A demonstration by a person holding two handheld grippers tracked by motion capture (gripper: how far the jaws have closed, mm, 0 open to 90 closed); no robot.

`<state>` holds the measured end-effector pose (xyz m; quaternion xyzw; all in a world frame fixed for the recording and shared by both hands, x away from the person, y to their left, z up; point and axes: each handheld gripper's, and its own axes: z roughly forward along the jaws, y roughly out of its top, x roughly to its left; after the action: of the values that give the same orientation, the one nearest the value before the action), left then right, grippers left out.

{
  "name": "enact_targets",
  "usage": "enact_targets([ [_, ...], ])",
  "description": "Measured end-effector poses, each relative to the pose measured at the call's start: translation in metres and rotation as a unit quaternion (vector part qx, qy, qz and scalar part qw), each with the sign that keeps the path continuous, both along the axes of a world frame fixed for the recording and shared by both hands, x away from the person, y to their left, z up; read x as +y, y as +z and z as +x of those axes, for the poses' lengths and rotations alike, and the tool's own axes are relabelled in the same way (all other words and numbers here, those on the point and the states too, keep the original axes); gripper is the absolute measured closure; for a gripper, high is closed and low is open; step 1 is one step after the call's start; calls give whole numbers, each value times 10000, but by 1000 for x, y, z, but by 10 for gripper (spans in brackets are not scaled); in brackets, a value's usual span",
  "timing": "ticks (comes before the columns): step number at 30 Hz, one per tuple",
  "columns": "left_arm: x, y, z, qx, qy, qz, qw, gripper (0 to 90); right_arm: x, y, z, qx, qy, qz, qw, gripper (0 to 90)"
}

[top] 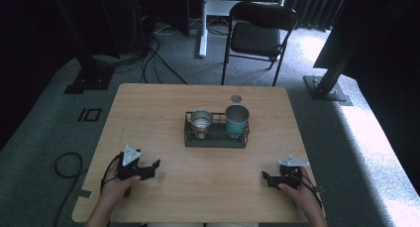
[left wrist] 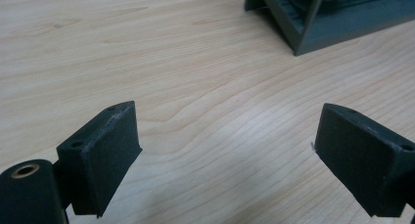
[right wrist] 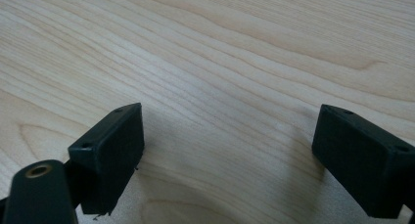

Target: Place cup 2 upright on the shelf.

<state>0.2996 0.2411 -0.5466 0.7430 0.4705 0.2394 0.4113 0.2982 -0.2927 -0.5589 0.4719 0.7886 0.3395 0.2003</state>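
Wooden worktop [top: 198,177]: rack [top: 216,139] with two cups; left hand-held gripper [top: 148,168] and right hand-held gripper [top: 270,179] both spread, empty.

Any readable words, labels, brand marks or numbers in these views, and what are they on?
None can be read.
Steel cup, teal cup, dark rack: no print visible.
Table: bare wood grain.
Left hand-held gripper and right hand-held gripper: plain black, unmarked.

2 cups [top: 201,123] [top: 236,120], 1 rack [top: 216,138], 1 lid [top: 236,98], 1 chair [top: 257,36], 2 tools [top: 154,166] [top: 266,178].
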Motion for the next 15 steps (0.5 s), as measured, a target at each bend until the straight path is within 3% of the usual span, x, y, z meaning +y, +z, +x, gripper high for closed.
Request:
enact_targets([
  [7, 12, -5, -2, 80, 230, -47, 9997, 104, 0, 0, 0, 2, 1, 0, 10000, 116],
  [15, 26, -4, -7, 119, 443, 48, 9989, 104, 0, 0, 0, 2, 0, 3, 10000, 116],
])
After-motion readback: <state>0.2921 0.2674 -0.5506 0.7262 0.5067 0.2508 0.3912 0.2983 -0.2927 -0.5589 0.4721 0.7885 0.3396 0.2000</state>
